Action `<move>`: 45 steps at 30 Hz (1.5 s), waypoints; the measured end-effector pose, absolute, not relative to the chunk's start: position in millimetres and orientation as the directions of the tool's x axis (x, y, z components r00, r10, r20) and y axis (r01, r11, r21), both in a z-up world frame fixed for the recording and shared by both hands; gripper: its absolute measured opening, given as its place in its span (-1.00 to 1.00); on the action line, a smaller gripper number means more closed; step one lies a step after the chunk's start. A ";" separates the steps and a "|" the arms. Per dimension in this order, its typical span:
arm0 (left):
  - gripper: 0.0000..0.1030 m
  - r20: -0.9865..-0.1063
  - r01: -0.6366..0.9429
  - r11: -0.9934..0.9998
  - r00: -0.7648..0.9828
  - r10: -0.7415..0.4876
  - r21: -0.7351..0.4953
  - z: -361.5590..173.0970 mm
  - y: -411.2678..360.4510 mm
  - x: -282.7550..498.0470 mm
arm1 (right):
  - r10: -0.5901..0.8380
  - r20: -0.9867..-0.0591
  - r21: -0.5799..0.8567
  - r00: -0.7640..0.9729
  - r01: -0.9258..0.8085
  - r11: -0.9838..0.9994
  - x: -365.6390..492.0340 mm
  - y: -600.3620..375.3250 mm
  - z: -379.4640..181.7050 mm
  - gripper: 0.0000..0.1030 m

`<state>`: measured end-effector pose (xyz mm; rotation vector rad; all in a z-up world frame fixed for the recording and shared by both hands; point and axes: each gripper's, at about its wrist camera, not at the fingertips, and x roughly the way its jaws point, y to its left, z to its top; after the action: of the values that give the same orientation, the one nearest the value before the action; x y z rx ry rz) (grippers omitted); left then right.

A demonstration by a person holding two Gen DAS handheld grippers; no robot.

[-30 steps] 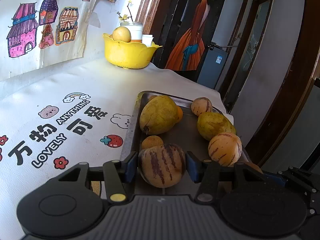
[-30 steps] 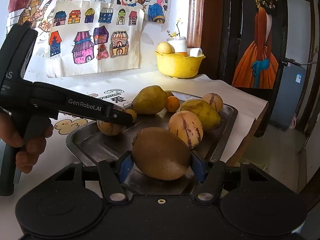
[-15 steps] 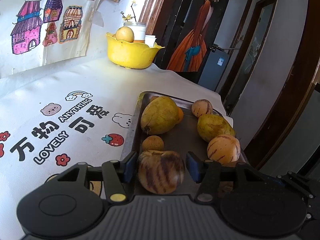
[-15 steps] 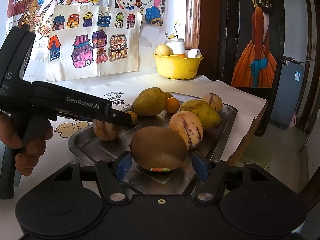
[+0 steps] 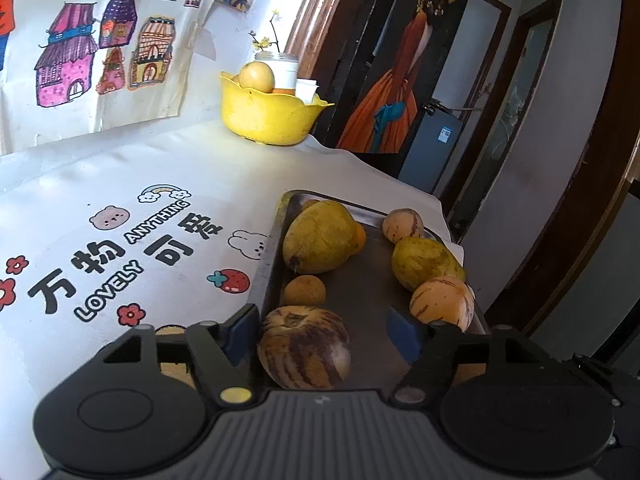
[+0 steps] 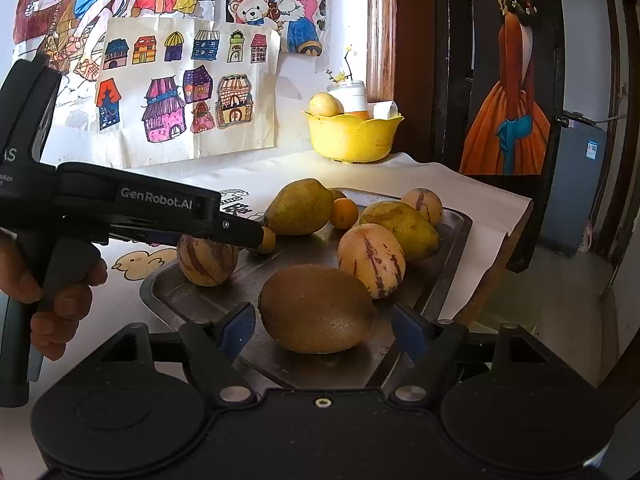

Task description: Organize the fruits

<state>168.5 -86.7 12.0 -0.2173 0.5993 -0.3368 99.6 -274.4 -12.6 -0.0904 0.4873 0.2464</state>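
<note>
The left gripper (image 5: 322, 332) has its fingers (image 5: 242, 334) spread wide on either side of a striped pepino melon (image 5: 305, 347), which sits on the near left corner of the metal tray (image 5: 267, 256). The left pad lies close against the melon's side; the right pad stands clear of it, so nothing is clamped. From that melon, a small round brown fruit (image 5: 305, 290) lies just beyond at 12 o'clock, a large yellow-green mango (image 5: 319, 237) further on at 12, and a second mango (image 5: 424, 262) and an orange striped melon (image 5: 442, 303) at about 2 o'clock. A small striped melon (image 5: 403, 225) sits near the tray's far edge.

In the right wrist view, the right gripper (image 6: 322, 332) is likewise open, its fingers (image 6: 240, 330) flanking a brown kiwi (image 6: 316, 308) that rests on the tray's near end, with a gap showing on both sides. From the kiwi, the orange striped melon is just beside it at 1 o'clock, the pepino at 10 o'clock under the left gripper's arm, and a small orange (image 6: 346, 213) at 12.

The tray lies on a white printed cloth covering the table (image 5: 120, 184). A yellow bowl (image 6: 352, 136) holding a pale round fruit stands at the table's far end, near 12 o'clock.
</note>
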 end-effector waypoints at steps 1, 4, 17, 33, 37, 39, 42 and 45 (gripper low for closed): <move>0.51 -0.512 0.244 0.923 0.775 -0.371 -0.299 12.3 -86.1 168.0 | 0.213 -0.474 -0.027 0.854 -0.256 0.966 99.8 -274.6 -12.6 0.53; 0.60 -0.506 0.239 0.924 0.781 -0.366 -0.300 13.9 -84.6 165.9 | 0.211 -0.471 -0.024 0.857 -0.252 0.968 98.9 -275.2 -12.3 0.58; 0.99 -0.477 0.175 0.941 0.826 -0.300 -0.289 19.9 -75.6 156.1 | 0.176 -0.441 -0.026 0.880 -0.209 0.978 91.7 -274.4 -10.1 0.95; 0.99 -0.410 0.104 0.963 0.890 -0.202 -0.249 20.2 -67.1 125.5 | 0.147 -0.418 -0.035 0.897 -0.177 0.984 84.0 -269.0 -13.2 0.99; 0.99 -0.407 0.092 0.967 0.894 -0.185 -0.237 19.6 -62.8 120.4 | 0.151 -0.412 -0.028 0.899 -0.178 0.984 81.7 -267.9 -12.6 0.99; 0.99 -0.403 0.087 0.970 0.898 -0.175 -0.226 20.2 -60.8 118.0 | 0.153 -0.410 -0.026 0.899 -0.180 0.983 80.6 -266.9 -12.4 0.99; 0.99 -0.392 0.080 0.975 0.906 -0.158 -0.207 21.6 -58.3 114.0 | 0.154 -0.405 -0.025 0.901 -0.179 0.983 78.3 -265.0 -11.8 0.99; 0.99 -0.384 0.078 0.980 0.912 -0.145 -0.185 22.5 -56.3 110.3 | 0.158 -0.403 -0.020 0.902 -0.181 0.983 76.2 -263.5 -11.4 0.99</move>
<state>110.3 -56.3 22.5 -0.1680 0.4079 -0.1156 76.2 -263.5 -11.4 -0.0577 0.4118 0.1751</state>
